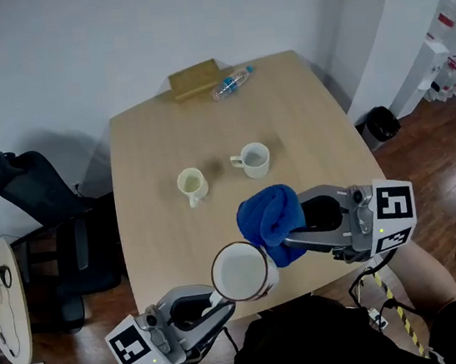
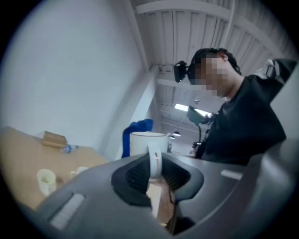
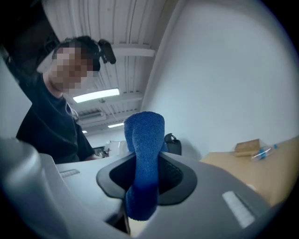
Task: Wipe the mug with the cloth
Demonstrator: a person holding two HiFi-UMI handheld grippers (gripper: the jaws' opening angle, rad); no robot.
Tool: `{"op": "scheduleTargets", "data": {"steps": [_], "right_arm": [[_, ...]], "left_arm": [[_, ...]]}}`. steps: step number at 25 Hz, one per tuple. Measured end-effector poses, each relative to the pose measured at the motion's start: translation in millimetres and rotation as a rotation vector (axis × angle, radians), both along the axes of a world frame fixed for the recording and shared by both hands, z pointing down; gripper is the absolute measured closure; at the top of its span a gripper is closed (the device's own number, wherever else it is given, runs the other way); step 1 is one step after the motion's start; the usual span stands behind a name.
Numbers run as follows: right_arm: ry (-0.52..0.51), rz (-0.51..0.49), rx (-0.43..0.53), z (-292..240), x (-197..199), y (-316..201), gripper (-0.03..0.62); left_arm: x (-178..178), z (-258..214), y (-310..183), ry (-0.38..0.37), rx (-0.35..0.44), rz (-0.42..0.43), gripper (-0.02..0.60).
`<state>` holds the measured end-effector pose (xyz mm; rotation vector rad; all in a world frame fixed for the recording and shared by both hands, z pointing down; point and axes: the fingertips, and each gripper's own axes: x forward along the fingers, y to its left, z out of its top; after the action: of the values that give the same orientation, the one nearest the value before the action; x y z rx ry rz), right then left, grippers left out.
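A white mug [image 1: 241, 271] hangs above the table's near edge, its mouth facing up toward the head camera. My left gripper [image 1: 225, 302] is shut on its handle [image 2: 154, 163], with the mug body [image 2: 148, 143] standing just past the jaws. My right gripper [image 1: 290, 237] is shut on a bunched blue cloth [image 1: 271, 221], which sits right beside the mug's rim, touching or nearly so. In the right gripper view the blue cloth [image 3: 143, 154] stands up between the pads and droops below them. In the left gripper view the blue cloth [image 2: 135, 133] shows behind the mug.
On the wooden table [image 1: 159, 229] stand a pale yellow mug [image 1: 191, 184] and a second white mug [image 1: 253, 160]. A plastic bottle [image 1: 232, 83] and a wooden block [image 1: 194, 79] lie at the far edge. A black chair [image 1: 31, 189] stands left of the table.
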<state>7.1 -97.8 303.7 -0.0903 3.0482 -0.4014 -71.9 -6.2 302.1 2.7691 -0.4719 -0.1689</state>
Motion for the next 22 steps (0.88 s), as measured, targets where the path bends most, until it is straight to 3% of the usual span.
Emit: {"op": "scheduleTargets", "data": {"steps": [4, 6, 9, 12, 15, 17, 20, 22], "right_arm": [[-0.195, -0.364, -0.194, -13, -11, 29, 0.484], [-0.306, -0.533, -0.309, -19, -19, 47, 0.484], [-0.455, -0.676, -0.460, -27, -26, 62, 0.484], [-0.575, -0.707, -0.584, -28, -33, 62, 0.484], [-0.612, -0.570, -0.637, -18, -40, 44, 0.484], [-0.559, -0.349, -0.602, -4, -38, 17, 0.484], [-0.380, 0.065, -0.442, 10, -15, -32, 0.484], [-0.258, 0.283, -0.266, 5, 5, -48, 0.484]], "left_arm": [[30, -27, 35, 0.078, 0.020, 0.269, 0.522], [43, -36, 45, 0.139, 0.009, 0.355, 0.522], [52, -47, 50, 0.235, -0.008, 0.393, 0.522], [52, -52, 45, 0.304, -0.019, 0.356, 0.522], [46, -50, 31, 0.332, -0.022, 0.234, 0.522], [35, -47, 13, 0.323, -0.014, 0.090, 0.522], [8, -44, -22, 0.264, 0.013, -0.179, 0.522], [-12, -39, -42, 0.204, 0.033, -0.334, 0.522]]}}
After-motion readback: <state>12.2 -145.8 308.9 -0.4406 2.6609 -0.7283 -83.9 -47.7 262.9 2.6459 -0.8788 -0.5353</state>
